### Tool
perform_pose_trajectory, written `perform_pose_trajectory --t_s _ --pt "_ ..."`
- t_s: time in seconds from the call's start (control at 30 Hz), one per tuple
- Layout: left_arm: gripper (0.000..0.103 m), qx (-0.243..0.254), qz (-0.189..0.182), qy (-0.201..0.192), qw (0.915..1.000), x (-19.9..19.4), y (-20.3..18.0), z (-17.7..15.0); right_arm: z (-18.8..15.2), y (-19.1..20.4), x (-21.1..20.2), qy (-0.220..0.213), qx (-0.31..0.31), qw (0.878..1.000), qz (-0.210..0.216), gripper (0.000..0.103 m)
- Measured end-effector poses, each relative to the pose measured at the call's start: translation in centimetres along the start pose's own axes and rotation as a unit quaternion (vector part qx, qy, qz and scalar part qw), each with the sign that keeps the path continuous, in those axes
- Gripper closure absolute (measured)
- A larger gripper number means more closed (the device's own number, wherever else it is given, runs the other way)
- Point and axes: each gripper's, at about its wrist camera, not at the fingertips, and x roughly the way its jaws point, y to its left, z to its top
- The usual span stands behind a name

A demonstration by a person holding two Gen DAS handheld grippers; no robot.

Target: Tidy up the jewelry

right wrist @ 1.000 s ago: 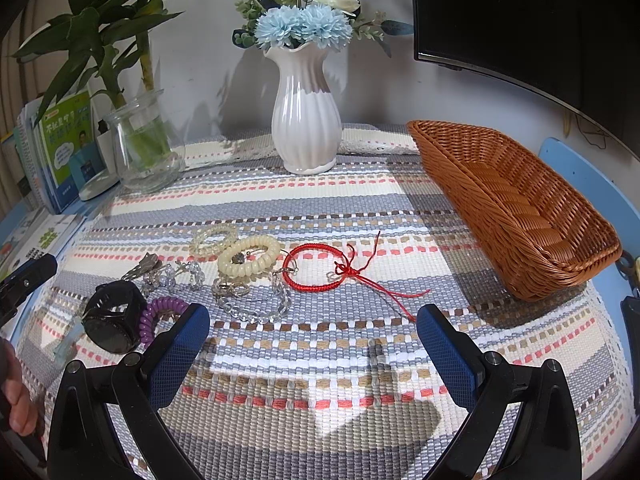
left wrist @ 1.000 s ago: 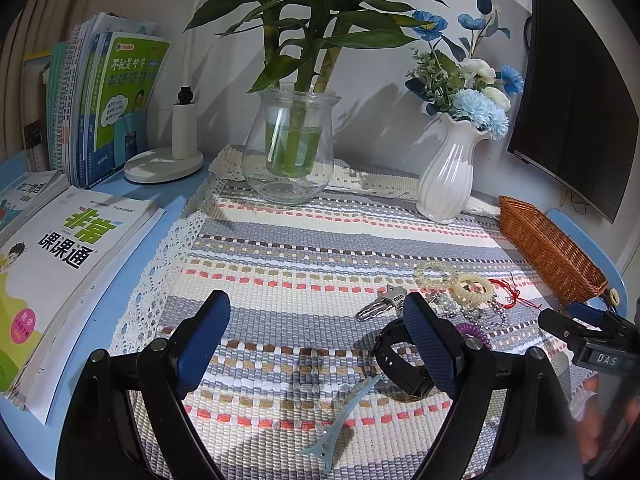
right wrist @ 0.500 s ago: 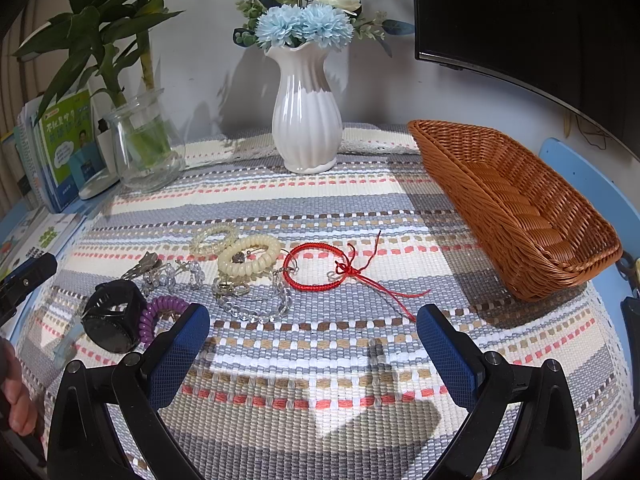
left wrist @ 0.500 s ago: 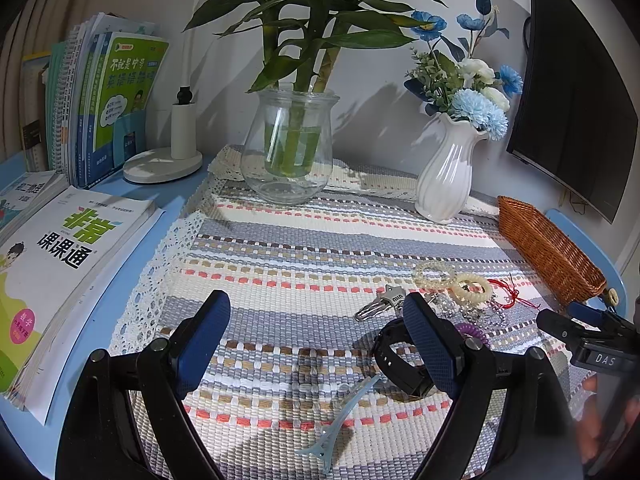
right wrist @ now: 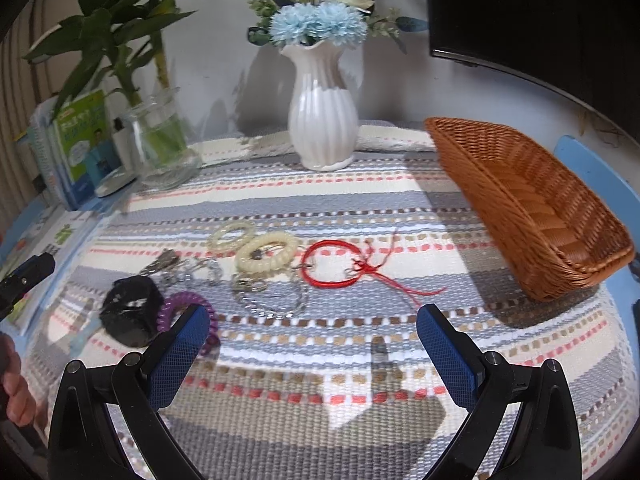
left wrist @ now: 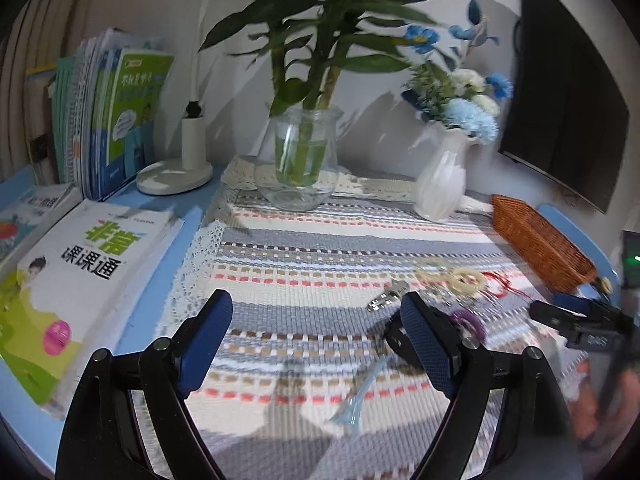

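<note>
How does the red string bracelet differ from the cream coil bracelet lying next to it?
The red string bracelet is a thin cord loop with a knot and loose tails trailing right; the cream coil bracelet is a thick spiral ring with no tails. The red one lies nearer the wicker basket, the cream one farther from it. Both lie flat on the striped mat, ungrasped.

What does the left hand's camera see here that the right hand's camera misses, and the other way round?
Only the left wrist view shows the white desk lamp, the pale blue hair clip and the open left gripper. Only the right wrist view shows inside the empty wicker basket, the whole red string bracelet and the open right gripper. Both show the striped mat, white vase, glass jar, cream coil bracelet and purple coil tie.
</note>
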Motion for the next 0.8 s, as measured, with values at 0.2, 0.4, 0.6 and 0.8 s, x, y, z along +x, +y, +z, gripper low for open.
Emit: perform_pose_trajectory --t_s 0.2,0.4,0.6,0.8 --pt "0.044 0.022 -0.053 0.053 0.9969 0.1 0.6 -1.0 -0.7 1.9 0.7 0.048 -0.032 0.997 0.057 0.026" --pt "0.044 0.048 -0.088 0.112 0.9886 2.2 -1.9 -3.3 -0.3 2.8 2.0 0.088 -0.037 0.991 0.092 0.051" --pt "0.044 0.057 -0.073 0.165 0.9819 3.8 -2.1 -3.4 0.8 4.3 4.1 0.109 -0.055 0.988 0.100 0.054" --pt "0.055 0.062 -0.071 0.181 0.9790 4.8 -2.3 -3.7 1.2 5.5 6.5 0.124 -0.075 0.986 0.083 0.072"
